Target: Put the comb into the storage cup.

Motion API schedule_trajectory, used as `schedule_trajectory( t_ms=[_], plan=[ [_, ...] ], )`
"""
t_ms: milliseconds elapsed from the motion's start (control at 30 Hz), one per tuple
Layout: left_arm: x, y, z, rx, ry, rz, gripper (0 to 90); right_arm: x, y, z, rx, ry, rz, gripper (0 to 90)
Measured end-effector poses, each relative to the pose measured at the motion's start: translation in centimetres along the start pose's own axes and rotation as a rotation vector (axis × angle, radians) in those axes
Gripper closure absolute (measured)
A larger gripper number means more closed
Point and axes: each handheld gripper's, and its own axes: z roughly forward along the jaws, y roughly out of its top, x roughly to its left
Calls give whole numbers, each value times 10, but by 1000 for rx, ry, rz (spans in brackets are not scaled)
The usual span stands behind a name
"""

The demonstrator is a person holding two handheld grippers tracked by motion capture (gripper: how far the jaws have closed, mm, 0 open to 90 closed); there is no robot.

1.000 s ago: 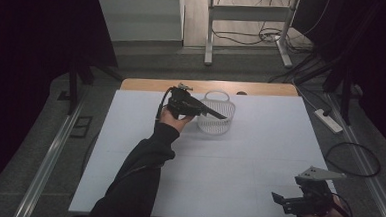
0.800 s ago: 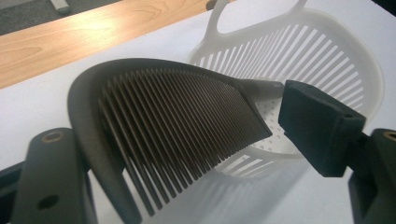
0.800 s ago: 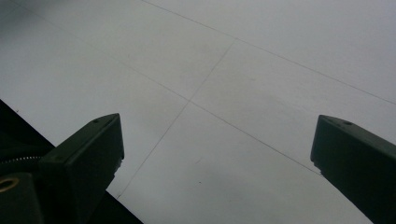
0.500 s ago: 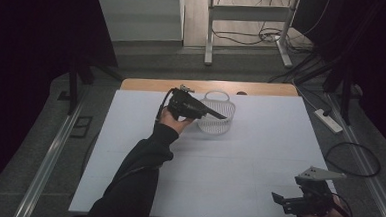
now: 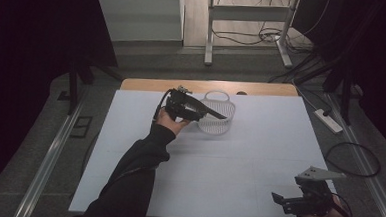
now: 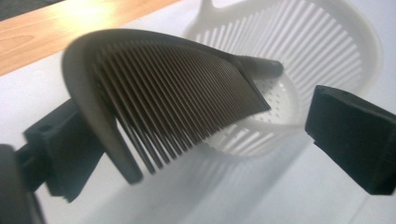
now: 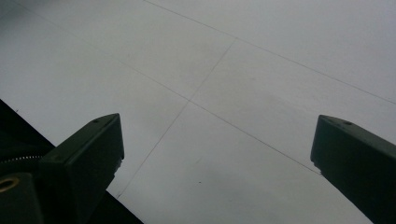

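The left gripper (image 5: 201,113) hovers at the table's (image 5: 258,157) twelve o'clock edge, its jaws just opened wide; a dark comb (image 6: 173,98) lies between them, leaning against one jaw and clear of the other, its handle tip reaching over the rim of the white slotted basket (image 5: 220,121). The right gripper (image 5: 288,202), at five o'clock near the front edge, has its jaws apart over bare tabletop

I'm working over a white table cover (image 5: 228,165) with thin seam lines, a wooden table edge (image 5: 147,83) showing past its far side. Beyond it a grey metal frame (image 5: 210,34) is standing among floor cables (image 5: 255,36). A white power strip (image 5: 329,120) is lying off to the side, a black cable loop (image 5: 353,158) beside it.
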Motion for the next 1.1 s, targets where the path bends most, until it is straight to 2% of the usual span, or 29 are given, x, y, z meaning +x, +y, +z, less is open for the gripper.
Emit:
schedule_trajectory(
  t_ms=[200, 367, 667, 967, 1100],
  plan=[
    [-1, -3, -3, 17, -7, 18, 0, 0, 0, 0, -2, 0, 3, 30],
    [-1, -6, -6, 23, -3, 59, 0, -1, 0, -1, -6, 3, 11, 26],
    [-1, -13, -13, 42, -16, 96, 0, -2, 0, -1, -9, 3, 19, 11],
    [1, -21, -25, 33, -29, 104, 0, -2, 0, -1, -10, 3, 17, 7],
    [1, -26, -30, 33, -40, 104, 0, -3, 0, -1, -13, 2, 32, 1]
  ],
)
